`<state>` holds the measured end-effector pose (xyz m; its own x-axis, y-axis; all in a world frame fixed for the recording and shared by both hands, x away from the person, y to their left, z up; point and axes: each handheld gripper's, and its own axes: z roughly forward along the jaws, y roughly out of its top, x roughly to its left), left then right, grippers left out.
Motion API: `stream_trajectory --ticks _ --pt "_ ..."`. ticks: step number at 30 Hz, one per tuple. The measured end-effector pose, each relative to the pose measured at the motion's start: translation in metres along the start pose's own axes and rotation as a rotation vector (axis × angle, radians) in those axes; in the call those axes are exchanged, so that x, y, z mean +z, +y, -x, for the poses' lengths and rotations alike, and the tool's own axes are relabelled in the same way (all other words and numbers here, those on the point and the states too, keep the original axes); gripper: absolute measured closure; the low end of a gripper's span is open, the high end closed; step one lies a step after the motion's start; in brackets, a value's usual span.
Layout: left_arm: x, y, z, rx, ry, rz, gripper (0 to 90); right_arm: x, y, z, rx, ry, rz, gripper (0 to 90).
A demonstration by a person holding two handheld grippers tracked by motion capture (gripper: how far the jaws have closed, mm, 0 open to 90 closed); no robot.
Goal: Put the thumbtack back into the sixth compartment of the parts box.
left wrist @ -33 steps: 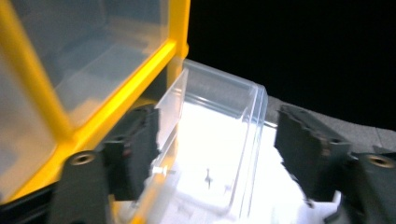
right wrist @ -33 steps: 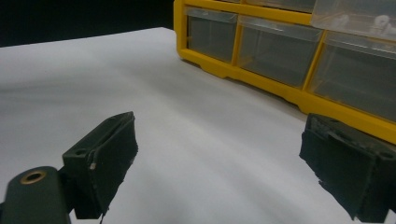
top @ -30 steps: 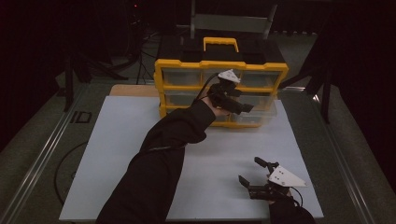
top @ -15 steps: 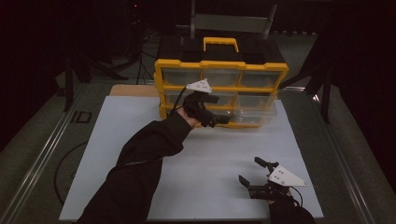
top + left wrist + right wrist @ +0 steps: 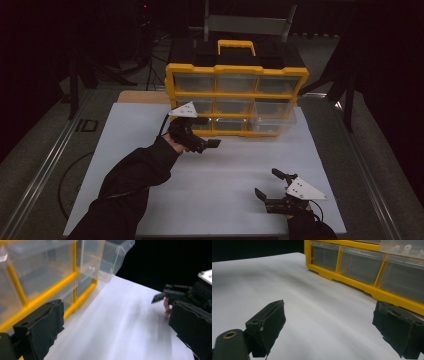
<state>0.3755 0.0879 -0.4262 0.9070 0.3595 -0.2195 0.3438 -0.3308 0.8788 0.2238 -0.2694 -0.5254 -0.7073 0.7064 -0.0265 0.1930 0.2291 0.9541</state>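
Your left gripper (image 5: 209, 145) had just spread its jaws, nothing between them, and drew back left from the pulled-out clear drawer (image 5: 274, 120) at the yellow organizer's (image 5: 235, 95) bottom right; that drawer looked finished. Your right gripper (image 5: 270, 189) sat near, jaws apart.

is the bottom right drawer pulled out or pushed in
Pulled out: the bottom right drawer juts forward past the yellow organizer frame, unlike its neighbours.

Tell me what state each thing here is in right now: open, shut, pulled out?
Left gripper: open, nothing between the jaws, which have just been opening.
Right gripper: open, empty, low over the white mat.
Cabinet: upright at the mat's far edge.
Bottom right drawer: pulled partway out.
Other drawers: pushed in.
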Motion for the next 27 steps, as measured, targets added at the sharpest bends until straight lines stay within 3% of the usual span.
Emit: stream_trajectory --ticks 6,9,13,18,21,27 --pt "-0.013 -0.029 -0.001 -0.011 0.014 -0.026 0.4 0.001 0.000 0.000 -0.003 -0.001 -0.003 10.4" --pt "-0.022 -0.044 0.000 -0.025 0.009 -0.015 0.4 0.001 0.000 0.000 0.001 -0.001 -0.005 10.4" --pt "-0.032 -0.060 0.001 -0.012 0.018 -0.028 0.4 0.001 0.000 -0.001 -0.001 -0.001 -0.005 10.4" --pt "-0.046 -0.079 0.001 -0.019 0.055 -0.041 0.4 0.002 -0.001 -0.001 0.000 -0.003 -0.007 10.4" --pt "-0.052 -0.087 0.001 -0.033 0.054 -0.032 0.4 0.001 -0.001 0.000 0.002 -0.005 -0.008 10.4" --pt "-0.075 -0.115 0.008 -0.054 0.119 -0.005 0.4 0.002 -0.001 0.000 -0.001 -0.006 -0.011 10.4"
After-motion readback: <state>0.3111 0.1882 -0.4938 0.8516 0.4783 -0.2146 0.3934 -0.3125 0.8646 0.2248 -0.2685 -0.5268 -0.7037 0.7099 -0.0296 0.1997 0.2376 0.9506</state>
